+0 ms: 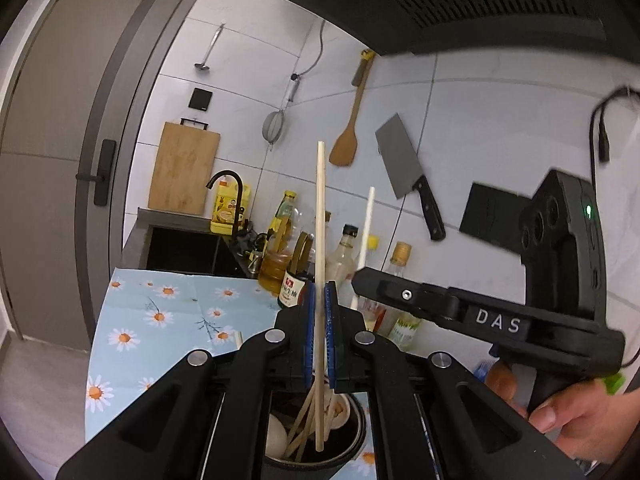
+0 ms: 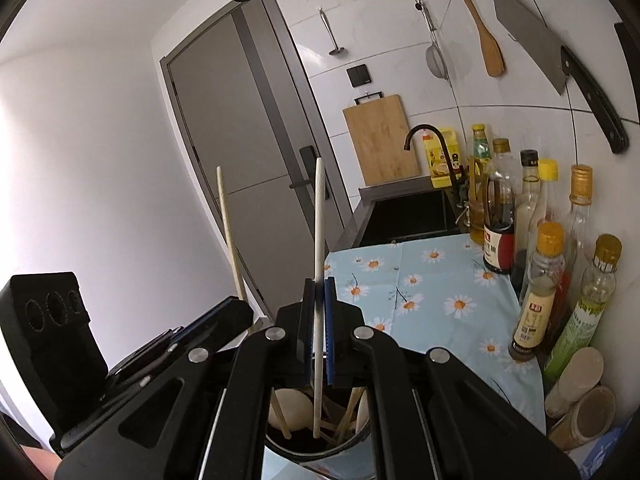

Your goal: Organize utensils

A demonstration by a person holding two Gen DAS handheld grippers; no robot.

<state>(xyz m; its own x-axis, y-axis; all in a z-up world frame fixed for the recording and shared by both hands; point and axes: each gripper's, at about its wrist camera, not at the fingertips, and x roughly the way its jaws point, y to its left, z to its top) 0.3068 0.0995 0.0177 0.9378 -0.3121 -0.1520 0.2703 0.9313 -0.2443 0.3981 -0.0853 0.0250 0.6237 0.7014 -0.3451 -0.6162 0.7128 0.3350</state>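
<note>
Left wrist view: the left claw [image 1: 320, 300] is closed on a wooden chopstick [image 1: 320, 216], which stands almost upright between the blue pads [image 1: 330, 308]. The lower end of the chopstick hangs inside a dark utensil holder [image 1: 352, 454] just below the claw, where other chopsticks and pale spoons lie. At the right, the right claw [image 1: 358, 276] appears from the side, with a hand [image 1: 576, 416] on its grip.

In the right wrist view, the right claw [image 2: 319, 300] is closed on a white chopstick [image 2: 319, 220], also nearly upright, with its tip down in the same holder [image 2: 344, 450]. The holder stands on the table with a daisy cloth [image 2: 432, 292]. Sauce bottles [image 2: 498, 208] stand near the wall.
</note>
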